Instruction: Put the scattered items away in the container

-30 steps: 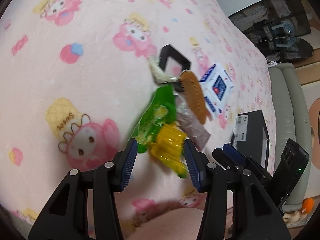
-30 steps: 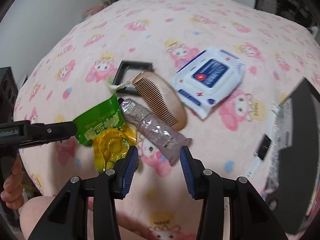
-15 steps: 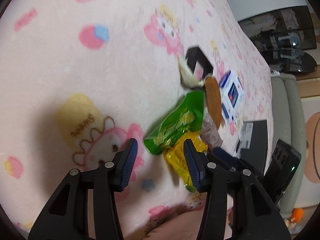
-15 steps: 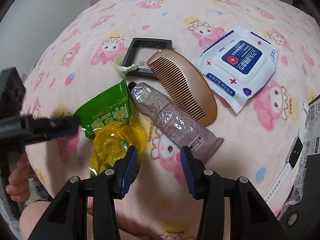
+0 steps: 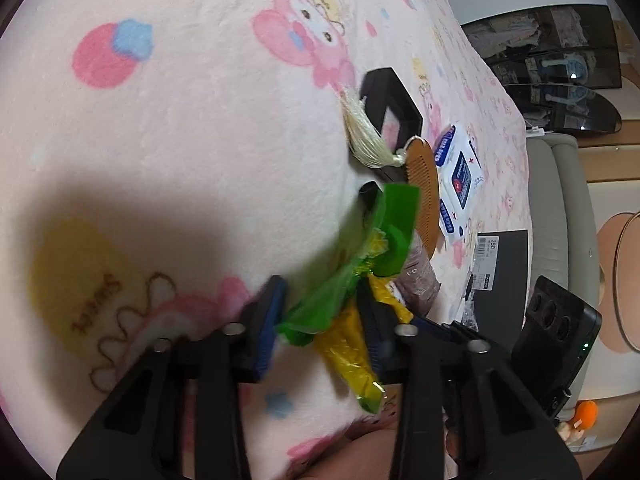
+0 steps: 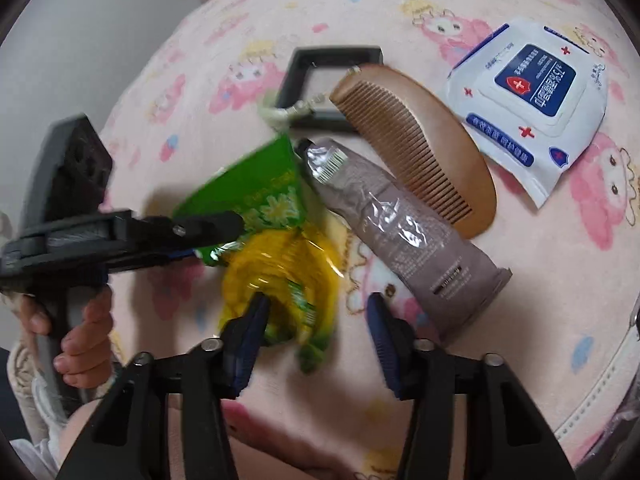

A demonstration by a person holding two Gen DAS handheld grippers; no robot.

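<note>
On the pink bed, the snack packet is being picked up: the left gripper has just clenched on its green edge, where 1 second ago the fingers straddled it loosely. The right gripper has been closing beside the yellow end, not yet pinching. Next comes lifting it toward the black container.

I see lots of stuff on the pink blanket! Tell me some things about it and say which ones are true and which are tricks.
1. The left gripper pinches the green and yellow snack bag. True.
2. The wooden comb lies on top of the wipes pack. False: it lies beside the pack, apart from it.
3. The grey tube lies next to the comb. True.
4. The right gripper holds the tube. False: nothing sits gripped between its fingers.
</note>
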